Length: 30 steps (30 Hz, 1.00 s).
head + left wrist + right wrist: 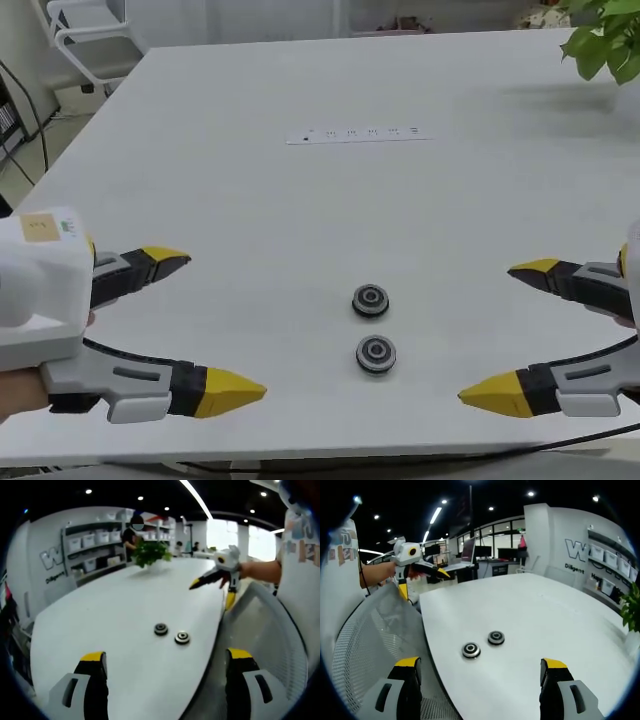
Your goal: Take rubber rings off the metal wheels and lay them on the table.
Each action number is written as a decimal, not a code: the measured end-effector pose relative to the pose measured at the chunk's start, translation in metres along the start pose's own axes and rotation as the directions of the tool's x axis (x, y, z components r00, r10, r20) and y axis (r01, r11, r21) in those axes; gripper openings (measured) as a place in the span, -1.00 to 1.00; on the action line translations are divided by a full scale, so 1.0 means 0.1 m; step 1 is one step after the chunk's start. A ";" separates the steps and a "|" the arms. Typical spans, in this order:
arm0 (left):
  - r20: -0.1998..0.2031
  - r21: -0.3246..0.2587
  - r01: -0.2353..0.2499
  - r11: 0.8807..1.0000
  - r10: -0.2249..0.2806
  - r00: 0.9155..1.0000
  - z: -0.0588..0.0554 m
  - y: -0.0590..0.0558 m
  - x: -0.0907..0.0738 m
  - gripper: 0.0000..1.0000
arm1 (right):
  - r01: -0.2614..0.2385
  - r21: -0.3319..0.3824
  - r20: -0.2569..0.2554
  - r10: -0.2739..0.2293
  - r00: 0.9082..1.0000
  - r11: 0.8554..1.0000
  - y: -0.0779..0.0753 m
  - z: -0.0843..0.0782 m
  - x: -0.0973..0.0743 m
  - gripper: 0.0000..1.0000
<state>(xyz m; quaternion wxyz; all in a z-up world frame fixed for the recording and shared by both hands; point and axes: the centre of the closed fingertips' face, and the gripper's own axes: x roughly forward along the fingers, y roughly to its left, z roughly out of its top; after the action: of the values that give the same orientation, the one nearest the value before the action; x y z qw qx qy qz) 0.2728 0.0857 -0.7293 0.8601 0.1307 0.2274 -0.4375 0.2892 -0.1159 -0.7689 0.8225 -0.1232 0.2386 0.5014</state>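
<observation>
Metal wheels rest on the table, between my two grippers. I have the left gripper and right gripper gaping wide, jaws empty, touching nothing. The farther wheel lies just beside the nearer, dark rubber rings on.

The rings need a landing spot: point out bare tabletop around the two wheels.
Bare tabletop runs between the far wheel and the socket strip, and beside the wheels toward the left gripper and right gripper. Tightest between far wheel and near wheel.
</observation>
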 end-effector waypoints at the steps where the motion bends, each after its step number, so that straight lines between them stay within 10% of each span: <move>1: 0.000 0.001 0.000 1.000 0.000 1.000 0.00 0.00 0.00 1.00 | 0.000 0.000 0.000 0.000 1.000 1.000 0.00 0.00 0.00 0.98; 30: 0.003 0.039 0.010 0.999 -0.010 1.000 0.13 0.10 0.09 0.91 | -0.003 -0.031 0.029 0.004 1.000 1.000 -0.10 0.15 0.08 0.98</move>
<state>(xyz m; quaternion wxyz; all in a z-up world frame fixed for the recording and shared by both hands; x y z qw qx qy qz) 0.2886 0.0797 -0.7224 0.8555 0.1457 0.2182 -0.4464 0.3053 -0.1080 -0.7604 0.8230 -0.1281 0.2193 0.5082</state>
